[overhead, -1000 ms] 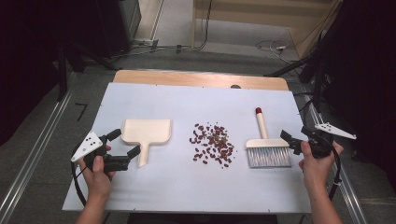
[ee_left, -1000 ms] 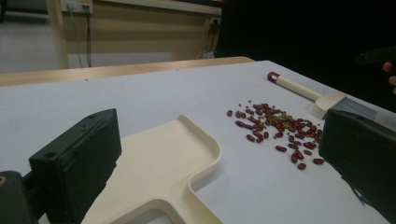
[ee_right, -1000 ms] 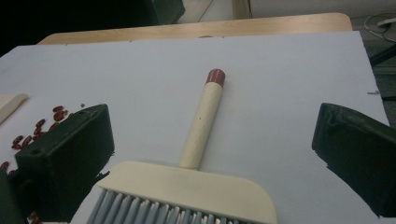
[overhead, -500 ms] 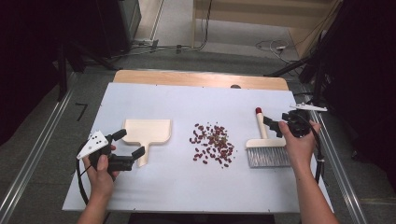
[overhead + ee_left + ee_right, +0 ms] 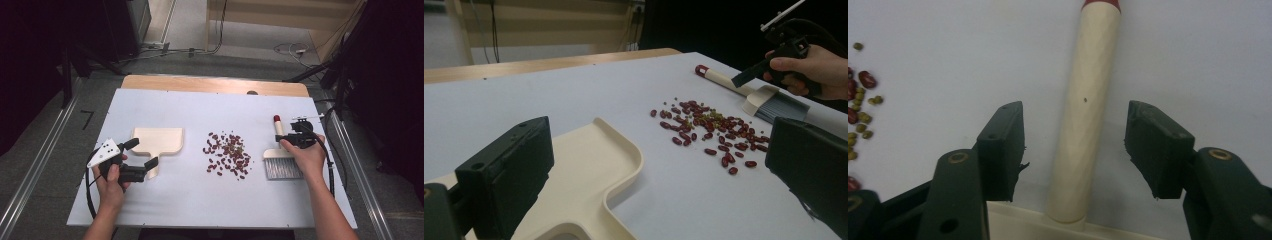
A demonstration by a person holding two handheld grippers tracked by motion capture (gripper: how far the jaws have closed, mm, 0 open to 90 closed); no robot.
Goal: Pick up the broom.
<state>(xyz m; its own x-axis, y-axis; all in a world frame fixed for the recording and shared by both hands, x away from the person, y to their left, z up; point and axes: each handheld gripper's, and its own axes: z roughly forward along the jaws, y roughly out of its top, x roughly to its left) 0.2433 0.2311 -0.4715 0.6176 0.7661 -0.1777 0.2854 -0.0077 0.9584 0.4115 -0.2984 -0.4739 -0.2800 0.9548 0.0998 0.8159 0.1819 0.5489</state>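
The right tool has swung in over the brush handle, jaws just closing yet apart, not gripping; left tool apart beside the dustpan; sweeping the beans should follow.

No writing, label, brand, number or sign is being shown legibly in any of the views.
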